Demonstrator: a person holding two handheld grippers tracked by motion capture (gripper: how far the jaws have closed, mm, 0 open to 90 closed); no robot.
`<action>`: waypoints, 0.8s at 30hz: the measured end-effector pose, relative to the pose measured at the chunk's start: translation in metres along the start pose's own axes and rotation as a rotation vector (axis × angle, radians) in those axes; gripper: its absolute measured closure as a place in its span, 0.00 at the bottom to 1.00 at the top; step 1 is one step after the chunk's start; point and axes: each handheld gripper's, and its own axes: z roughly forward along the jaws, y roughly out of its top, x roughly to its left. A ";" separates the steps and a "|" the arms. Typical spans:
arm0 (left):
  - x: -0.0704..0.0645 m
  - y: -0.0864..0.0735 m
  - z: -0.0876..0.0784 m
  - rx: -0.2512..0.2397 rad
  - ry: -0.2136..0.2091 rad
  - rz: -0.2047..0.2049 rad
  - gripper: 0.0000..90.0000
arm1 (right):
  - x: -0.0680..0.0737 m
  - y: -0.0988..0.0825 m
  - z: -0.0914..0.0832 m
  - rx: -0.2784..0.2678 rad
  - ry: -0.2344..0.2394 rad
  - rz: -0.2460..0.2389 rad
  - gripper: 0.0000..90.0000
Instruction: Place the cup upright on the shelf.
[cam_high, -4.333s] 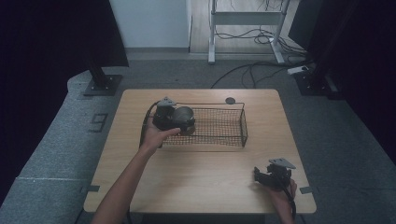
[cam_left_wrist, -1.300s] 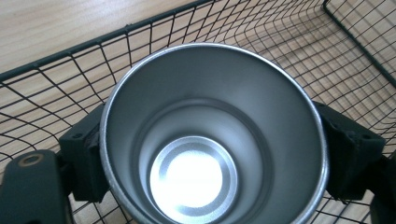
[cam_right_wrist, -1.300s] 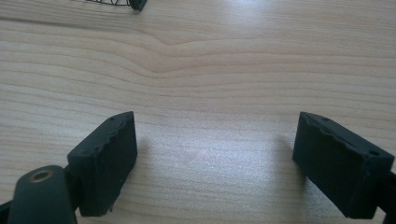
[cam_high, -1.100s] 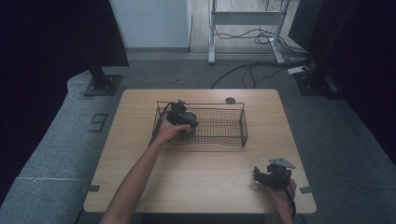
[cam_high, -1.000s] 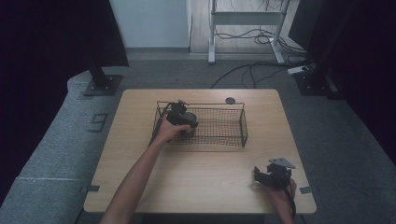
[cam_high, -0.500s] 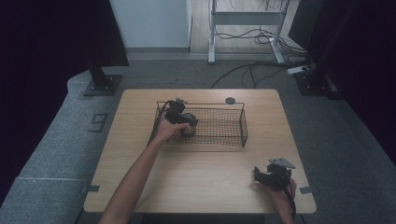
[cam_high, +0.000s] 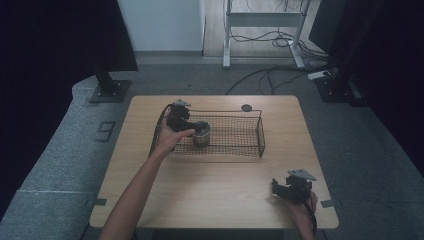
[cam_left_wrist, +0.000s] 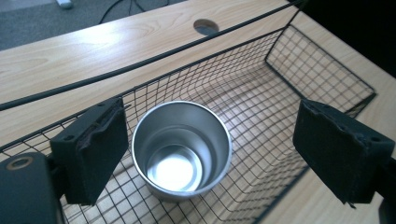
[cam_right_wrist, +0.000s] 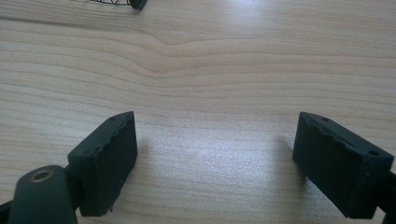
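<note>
While one metal cup (cam_left_wrist: 181, 150) stands upright in the single black wire basket (cam_high: 235, 136), near the basket's left end, nothing else lies in that basket, and the cup itself holds nothing, its bright bottom bare. One round hole (cam_left_wrist: 206, 26) shows in the wooden table (cam_high: 210, 190) beyond the basket's far rim. Two grippers are in use. Seen from above, the left gripper (cam_left_wrist: 212, 140) hangs over the basket's left end, its fingers (cam_left_wrist: 95, 149) released: they have just been opening and now stand clear on either side of the cup, touching neither its wall nor its rim. Near the table's front right corner, well apart from the basket, the right gripper (cam_right_wrist: 217, 163) rests low over bare wood with its fingers (cam_right_wrist: 109, 154) spread wide and nothing between them.
</note>
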 end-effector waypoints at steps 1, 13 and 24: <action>-0.001 -0.001 -0.003 -0.005 -0.001 0.001 0.12 | 0.000 0.000 0.000 0.000 0.000 0.000 0.15; -0.010 -0.033 -0.048 -0.071 -0.017 0.010 0.15 | 0.000 0.000 0.000 0.000 0.000 0.000 0.15; -0.023 -0.086 -0.073 -0.101 0.007 0.036 0.16 | 0.000 0.000 0.000 0.001 0.000 0.002 0.15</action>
